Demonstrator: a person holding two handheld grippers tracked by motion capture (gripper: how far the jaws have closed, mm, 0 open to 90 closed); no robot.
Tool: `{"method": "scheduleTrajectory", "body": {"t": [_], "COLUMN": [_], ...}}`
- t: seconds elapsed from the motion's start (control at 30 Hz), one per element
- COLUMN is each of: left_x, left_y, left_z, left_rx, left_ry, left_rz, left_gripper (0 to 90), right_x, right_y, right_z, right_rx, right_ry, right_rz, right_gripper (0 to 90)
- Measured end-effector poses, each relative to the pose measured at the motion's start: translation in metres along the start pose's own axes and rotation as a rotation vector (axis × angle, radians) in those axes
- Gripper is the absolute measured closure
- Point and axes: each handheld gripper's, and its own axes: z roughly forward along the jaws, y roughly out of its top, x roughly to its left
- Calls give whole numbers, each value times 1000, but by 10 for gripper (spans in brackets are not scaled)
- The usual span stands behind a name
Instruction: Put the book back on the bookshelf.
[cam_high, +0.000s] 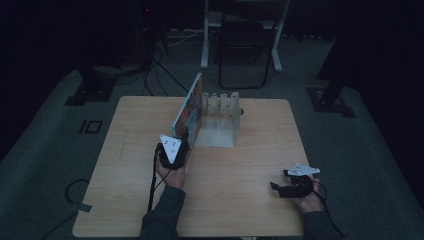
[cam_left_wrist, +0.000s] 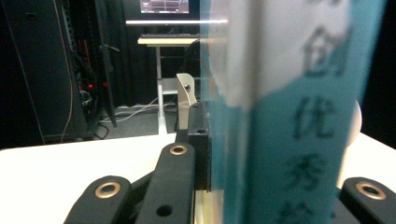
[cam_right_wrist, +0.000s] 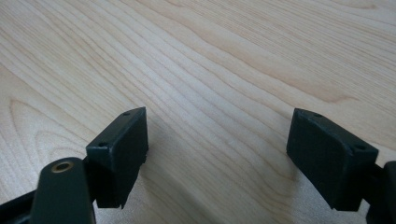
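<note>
Overhead view first: left tool (cam_high: 186, 134) stands at the near edge of an upright book (cam_high: 189, 109), which rises on its lower edge from the wooden surface (cam_high: 240, 200) and leans just beside the left wall of a pale slotted rack (cam_high: 220, 117). The book looks not yet seated in any slot; whether its far end touches the rack's dividers is hard to tell in the dim light. Right tool (cam_high: 283, 189) rests low near the right front corner of the surface, well apart from book and rack.

Left gripper view: the book's teal spine (cam_left_wrist: 289, 140) with blurred printed characters stands upright between the black jaws, and the left tool is clenched on it, the left pad pressed flat against the cover.

Right gripper view: the right tool (cam_right_wrist: 217, 149) is released, its jaws standing wide with nothing but bare wood grain between them.

Judging by this, the step in hand is carrying the gripped book toward the rack. The next move likely calls for keeping the book vertical, lining its lower edge with a gap between two dividers, and sliding it in before letting go; a tilt could catch it on a divider.
</note>
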Motion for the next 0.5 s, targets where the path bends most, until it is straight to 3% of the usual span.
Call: {"method": "scheduleTrajectory", "body": {"t": [0.13,0.5], "left_x": [-1,-1], "left_y": [0,-2], "left_z": [0,5], "left_rx": [-16,-16], "left_ry": [23,32], "left_rz": [-1,2], "left_gripper": [810,809], "right_x": [0,0], "right_y": [0,0], "right_z": [0,0], "right_rx": [0,0], "right_ry": [0,0], "right_rz": [0,-2], "right_gripper": [202,201]}}
